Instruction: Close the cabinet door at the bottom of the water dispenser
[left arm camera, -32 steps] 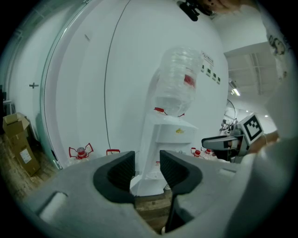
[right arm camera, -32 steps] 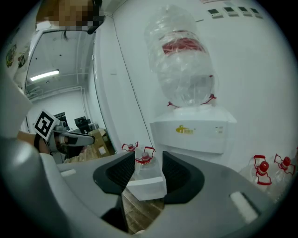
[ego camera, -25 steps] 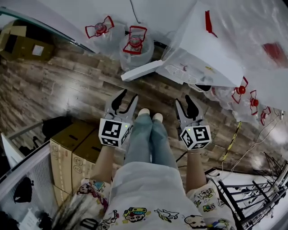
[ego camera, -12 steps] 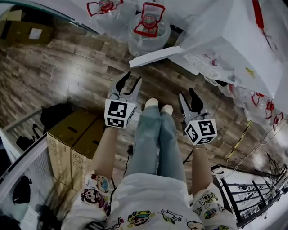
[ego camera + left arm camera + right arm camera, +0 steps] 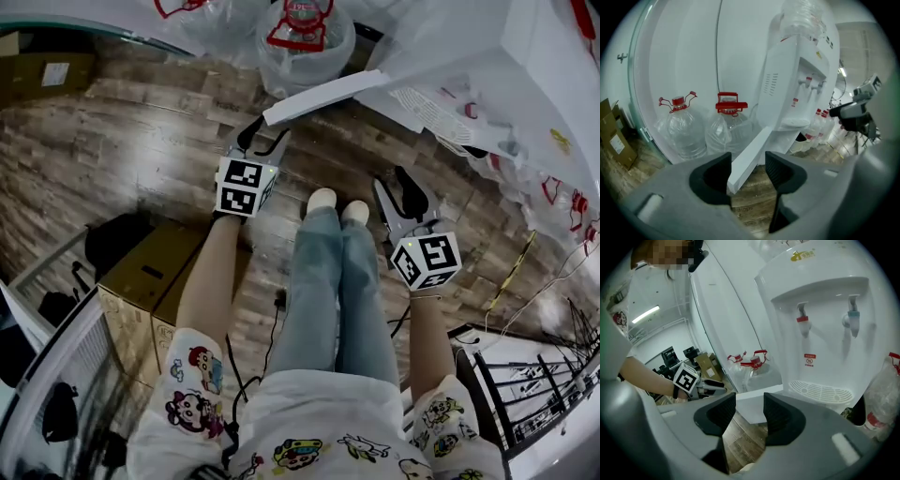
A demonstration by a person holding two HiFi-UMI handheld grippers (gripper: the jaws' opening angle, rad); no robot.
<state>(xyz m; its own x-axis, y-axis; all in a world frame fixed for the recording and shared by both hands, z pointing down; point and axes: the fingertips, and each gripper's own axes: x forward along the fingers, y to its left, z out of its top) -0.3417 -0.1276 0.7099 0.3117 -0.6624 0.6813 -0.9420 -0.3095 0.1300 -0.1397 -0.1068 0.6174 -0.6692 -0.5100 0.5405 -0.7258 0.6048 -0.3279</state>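
Two views, those riding on the tongs, show the tall white plastic water dispenser (image 5: pixel 820 310) with its taps; the head view cuts off its top. The flat white cabinet door (image 5: pixel 323 97) stands swung out from the dispenser's foot, and the cabinet behind it is hidden. Clear water bottles with red handles (image 5: pixel 679 126) stand beside the dispenser. Left tongs (image 5: pixel 748 164), just now opening, are wide, with the door's free edge between the pads; contact cannot be told. Right tongs (image 5: pixel 749 406) gape empty before the dispenser, short of the door.
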